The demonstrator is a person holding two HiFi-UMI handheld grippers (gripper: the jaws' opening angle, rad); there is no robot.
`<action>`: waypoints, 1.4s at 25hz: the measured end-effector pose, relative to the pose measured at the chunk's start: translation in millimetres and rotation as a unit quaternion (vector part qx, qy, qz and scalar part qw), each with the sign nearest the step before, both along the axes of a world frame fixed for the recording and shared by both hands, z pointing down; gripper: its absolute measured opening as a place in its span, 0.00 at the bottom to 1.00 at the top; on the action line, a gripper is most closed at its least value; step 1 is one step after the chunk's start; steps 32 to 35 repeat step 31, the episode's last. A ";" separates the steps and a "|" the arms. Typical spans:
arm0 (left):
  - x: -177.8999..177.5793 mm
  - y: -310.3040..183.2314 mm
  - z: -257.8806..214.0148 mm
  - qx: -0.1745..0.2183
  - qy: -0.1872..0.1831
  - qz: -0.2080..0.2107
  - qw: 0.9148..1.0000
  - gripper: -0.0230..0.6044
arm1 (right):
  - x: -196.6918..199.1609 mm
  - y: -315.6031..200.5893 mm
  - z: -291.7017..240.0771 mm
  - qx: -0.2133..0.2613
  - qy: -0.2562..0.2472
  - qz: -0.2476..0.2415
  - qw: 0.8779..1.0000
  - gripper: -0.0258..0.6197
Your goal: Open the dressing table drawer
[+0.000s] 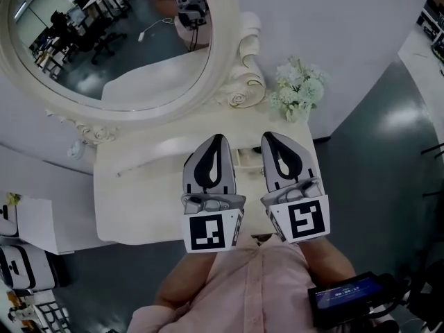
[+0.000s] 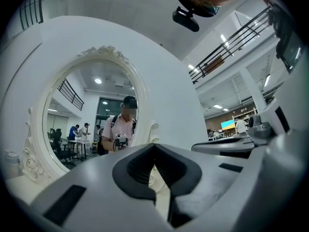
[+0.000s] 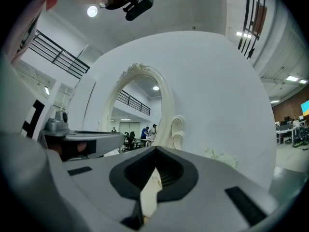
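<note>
"Cream paint all over that dressing table, and the oval mirror stands at its back left corner. Where are the tools?"

"Side by side above the front edge, right of the middle, both pointing level at the wall. The left gripper has its jaws together with nothing between them. Only the table top shows through the slit. The right gripper is the same, pinched together and empty. Neither touches the table. Past them, the white flowers sit at the back right corner."

"And the drawer?"

"I'd expect it in the front of the table, under that front edge, but the grippers and the person's pink shirt cover that stretch. I can't tell whether it's pushed in or pulled out."

"So which step is this?"

"Only a guess. Empty tools held clear would suit a pause ahead of going for the drawer, or one with the drawer already drawn out and let go. What comes next depends on how that front stands. Any grasp would need the jaws parted."
</note>
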State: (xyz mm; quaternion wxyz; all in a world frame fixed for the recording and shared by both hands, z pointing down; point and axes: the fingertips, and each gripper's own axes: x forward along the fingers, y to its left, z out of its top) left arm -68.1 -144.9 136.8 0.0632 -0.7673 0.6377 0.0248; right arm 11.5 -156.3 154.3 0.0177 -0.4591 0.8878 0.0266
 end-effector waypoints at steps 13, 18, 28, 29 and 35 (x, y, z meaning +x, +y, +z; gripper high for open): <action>-1.5 -13.0 10.7 -0.007 0.002 0.003 1.000 0.07 | -5.2 -11.8 9.2 -0.004 0.005 -0.001 1.000 0.07; -3.9 -17.4 17.7 -0.014 -0.010 0.003 1.000 0.07 | -6.6 -17.4 12.0 -0.006 0.004 0.000 1.000 0.07; -4.7 -19.8 21.1 -0.021 -0.011 0.004 1.000 0.07 | -6.4 -20.7 15.0 -0.013 0.004 0.004 1.000 0.07; -5.1 -19.8 21.9 -0.022 -0.012 0.004 1.000 0.07 | -6.5 -20.9 15.3 -0.014 0.004 0.005 1.000 0.07; -5.6 -19.6 23.6 -0.025 -0.014 0.004 1.000 0.07 | -6.5 -21.2 15.8 -0.014 0.004 0.005 1.000 0.07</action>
